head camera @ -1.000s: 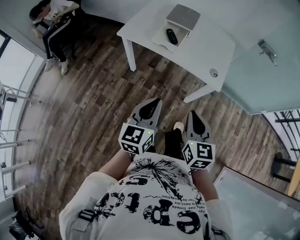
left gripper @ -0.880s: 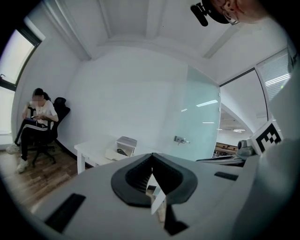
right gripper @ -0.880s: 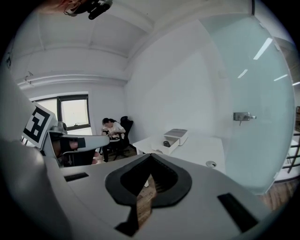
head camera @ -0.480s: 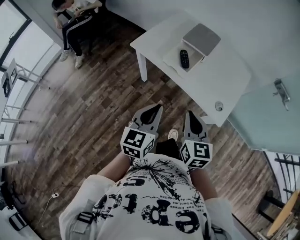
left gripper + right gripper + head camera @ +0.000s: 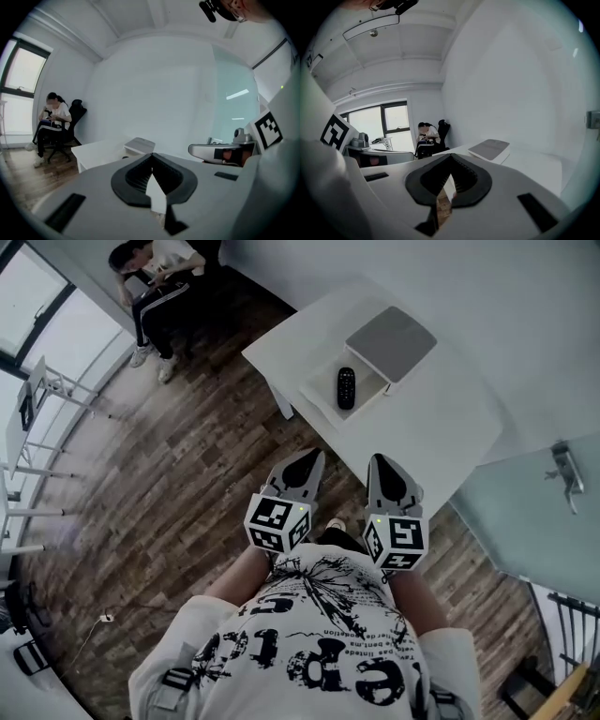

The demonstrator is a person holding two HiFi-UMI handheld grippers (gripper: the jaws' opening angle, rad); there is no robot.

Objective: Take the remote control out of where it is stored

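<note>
The black remote control (image 5: 346,388) lies on a white pulled-out tray (image 5: 323,390) in front of a flat grey-topped box (image 5: 392,341) on the white table (image 5: 450,418). I hold both grippers side by side before my chest, above the wooden floor and short of the table's near edge. The left gripper (image 5: 307,458) is shut and empty, its jaws meeting at the tip (image 5: 152,154). The right gripper (image 5: 382,461) is also shut on nothing (image 5: 451,155). The grey-topped box (image 5: 490,149) shows ahead in the right gripper view; the remote is hidden there.
A person sits on a chair (image 5: 155,277) at the far left by the window. A glass door with a metal handle (image 5: 565,470) stands at the right. White rails (image 5: 37,399) line the left side. Wooden floor (image 5: 178,474) lies between me and the table.
The table with the remote has come nearer and lower in the head view. Both grippers stay shut and side by side in front of me.
</note>
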